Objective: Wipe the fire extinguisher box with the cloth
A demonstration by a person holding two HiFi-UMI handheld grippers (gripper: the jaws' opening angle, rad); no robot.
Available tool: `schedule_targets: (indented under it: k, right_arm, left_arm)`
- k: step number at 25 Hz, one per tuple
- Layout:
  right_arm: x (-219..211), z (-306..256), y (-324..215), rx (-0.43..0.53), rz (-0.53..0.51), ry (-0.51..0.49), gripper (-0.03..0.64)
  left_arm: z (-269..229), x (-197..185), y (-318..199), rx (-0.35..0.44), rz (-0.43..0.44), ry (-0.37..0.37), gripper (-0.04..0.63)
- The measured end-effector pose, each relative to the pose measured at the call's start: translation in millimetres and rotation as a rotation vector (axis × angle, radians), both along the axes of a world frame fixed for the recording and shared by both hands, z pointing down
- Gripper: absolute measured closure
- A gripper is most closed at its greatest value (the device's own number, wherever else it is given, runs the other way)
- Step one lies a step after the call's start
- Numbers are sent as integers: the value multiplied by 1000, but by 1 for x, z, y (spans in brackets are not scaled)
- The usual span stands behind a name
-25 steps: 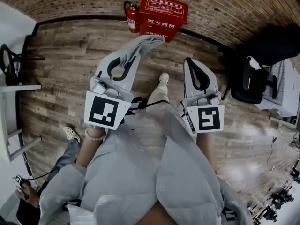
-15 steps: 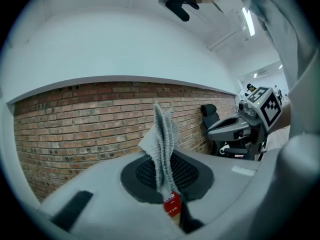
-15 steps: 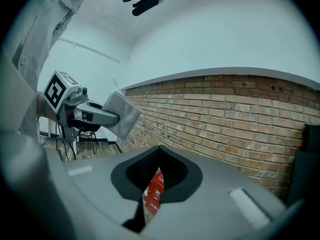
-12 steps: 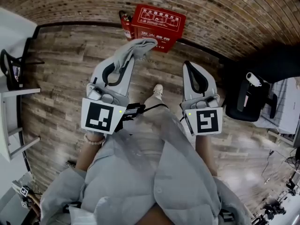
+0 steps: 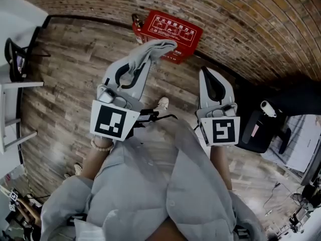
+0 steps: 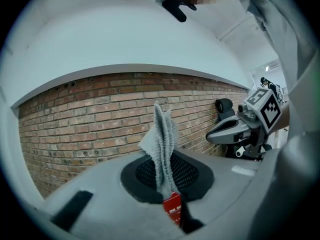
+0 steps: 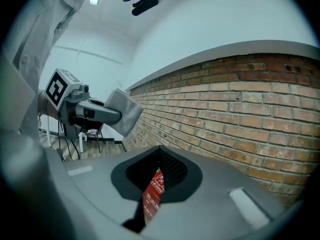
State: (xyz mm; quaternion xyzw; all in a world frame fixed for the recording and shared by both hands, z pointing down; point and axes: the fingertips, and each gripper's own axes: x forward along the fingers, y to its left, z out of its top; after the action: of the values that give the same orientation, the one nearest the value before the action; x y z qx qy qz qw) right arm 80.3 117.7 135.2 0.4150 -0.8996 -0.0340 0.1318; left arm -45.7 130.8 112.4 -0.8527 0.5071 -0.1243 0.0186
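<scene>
The left tongs [image 5: 144, 58] pinch the one grey cloth [image 5: 159, 47], which sticks out past their tips, bunched and ribbed. The right tongs [image 5: 205, 74] are pressed together with nothing in them. The single red fire extinguisher box [image 5: 173, 28], white print on its lid, sits on the wood floor [image 5: 75, 74] against the brick wall [image 5: 241, 14], upper centre of the frame. One extinguisher [image 5: 136, 26] stands just left of it.

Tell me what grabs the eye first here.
The bright red fire extinguisher box stands on the wood floor against the brick wall, straight ahead. A grey cloth sticks out of the left gripper, pinched in its jaws and pointed at the box; the right gripper beside it holds nothing.
</scene>
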Motion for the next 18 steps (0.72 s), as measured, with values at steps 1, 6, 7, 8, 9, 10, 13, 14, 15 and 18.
schedule_targets:
  k: [1,6,7,8,9,10,13,14,15,18]
  right_arm:
    - [5,1,-5,-4,-3,2,609]
    - [21,10,-27,-26,-6,-7,609]
    - [23,10,-30,-26,-6,-15,609]
    - [24,11,-33,-28,-5,-19,609]
    - [25,12,-36,-31,-5,-20,610]
    - [26,14,-38,-36,-7,-17,609]
    - [29,23,-40,-69,-9,-13,609]
    - [30,24,-43,-70,-11,-17,609]
    - [29,24,-46,-67,-15,-20,609]
    - [27,21,-54,-46,-20,-28,609]
  left_arm:
    - [0,4,-4,0,-5,-4,584]
    - [3,17,-21,-9,-22,-14,584]
    - [4,18,-23,-16,-25,-15,584]
    - [5,18,-25,-23,-30,-16,584]
    - [6,19,-27,-26,-35,-17,584]
    - [6,19,-28,-25,-38,-21,584]
    - [8,20,-30,-36,-47,-26,584]
    - [9,19,-32,-43,-51,-24,584]
    - [9,19,-34,-48,-54,-23,584]
    - [9,19,-40,-38,-47,-32,584]
